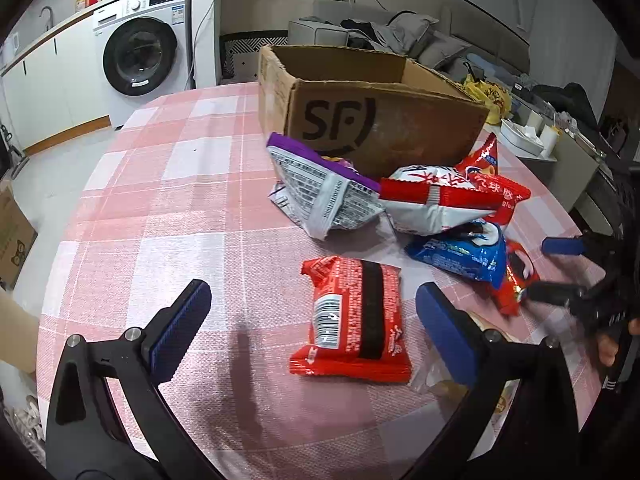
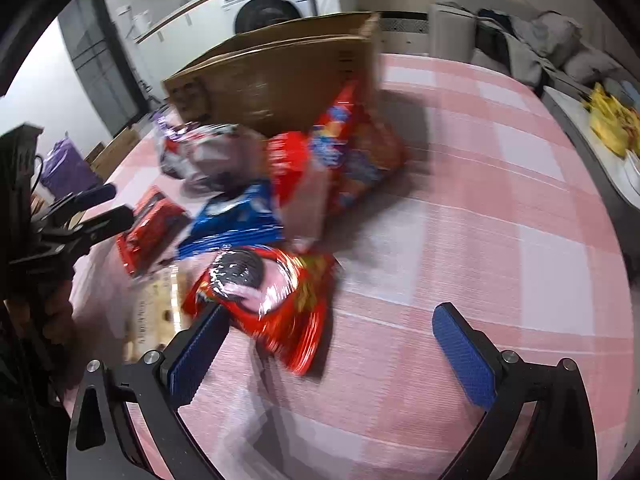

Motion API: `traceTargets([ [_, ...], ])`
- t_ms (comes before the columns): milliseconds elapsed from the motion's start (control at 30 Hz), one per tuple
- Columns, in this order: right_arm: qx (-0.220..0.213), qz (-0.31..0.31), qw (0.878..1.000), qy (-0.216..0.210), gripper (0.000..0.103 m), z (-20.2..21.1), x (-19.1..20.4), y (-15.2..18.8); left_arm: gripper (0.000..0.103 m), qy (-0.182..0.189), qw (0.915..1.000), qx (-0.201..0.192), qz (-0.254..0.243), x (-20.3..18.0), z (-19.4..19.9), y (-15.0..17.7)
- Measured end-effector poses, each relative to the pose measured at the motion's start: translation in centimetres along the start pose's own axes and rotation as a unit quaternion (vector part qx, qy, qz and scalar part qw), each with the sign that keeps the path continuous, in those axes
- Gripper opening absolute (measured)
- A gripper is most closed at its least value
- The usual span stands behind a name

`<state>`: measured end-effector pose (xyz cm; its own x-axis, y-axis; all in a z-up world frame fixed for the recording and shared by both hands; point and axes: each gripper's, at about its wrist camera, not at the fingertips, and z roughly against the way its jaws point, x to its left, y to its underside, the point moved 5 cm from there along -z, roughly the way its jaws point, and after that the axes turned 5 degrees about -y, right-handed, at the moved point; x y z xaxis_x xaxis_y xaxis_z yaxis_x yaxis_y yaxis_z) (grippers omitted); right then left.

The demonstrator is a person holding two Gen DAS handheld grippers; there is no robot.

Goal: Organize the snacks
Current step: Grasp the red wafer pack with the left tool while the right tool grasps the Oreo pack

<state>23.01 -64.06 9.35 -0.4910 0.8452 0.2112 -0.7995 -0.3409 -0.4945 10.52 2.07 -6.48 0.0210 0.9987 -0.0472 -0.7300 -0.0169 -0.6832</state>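
Looking down my left gripper [image 1: 314, 330], I find the red snack pack [image 1: 352, 320] lying flat on the checked tablecloth [image 1: 160, 184], on the near side of the cardboard box [image 1: 372, 120] and well short of it. The pack sits between the spread fingers, closer to the right one, its long axis running roughly toward the box. My right gripper [image 2: 330, 354] is also spread and holds nothing; its left finger is just beside the red cookie bag [image 2: 268, 292], nearest it in the pile before the box. I judge each hand has its own nearest pick.
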Motion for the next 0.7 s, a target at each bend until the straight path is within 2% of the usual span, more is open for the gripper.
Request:
traceTargets([
  [67, -0.006, -0.022, 1.0, 0.006, 0.103, 0.3, -1.1, 0.0, 0.102, 0.001, 1.0, 0.001, -0.005, -0.3, -0.1, 0.0],
  [167, -0.015, -0.047, 0.999, -0.013, 0.103, 0.8, -1.5, -0.1, 0.102, 0.0, 0.9999, 0.004, -0.01, -0.6, -0.4, 0.0],
  [233, -0.017, -0.039, 0.998, -0.036, 0.103, 1.0, -0.7, -0.3, 0.102, 0.001, 0.9999, 0.005, -0.011, -0.7, -0.5, 0.1],
  [333, -0.018, -0.022, 0.999, -0.043, 0.103, 0.8, 0.9, -0.6, 0.102, -0.002, 0.9998, 0.009, -0.016, -0.8, -0.7, 0.3],
  [567, -0.001, 0.005, 0.999, -0.039, 0.103, -1.1, 3.2, -1.2, 0.101, -0.002, 0.9996, 0.024, -0.014, -0.6, -1.3, 1.0],
  [700, -0.002, 0.015, 1.0, -0.011, 0.103, -1.8, 3.3, -1.5, 0.097, 0.001, 0.999, 0.042, -0.011, -0.3, -2.1, 1.3],
])
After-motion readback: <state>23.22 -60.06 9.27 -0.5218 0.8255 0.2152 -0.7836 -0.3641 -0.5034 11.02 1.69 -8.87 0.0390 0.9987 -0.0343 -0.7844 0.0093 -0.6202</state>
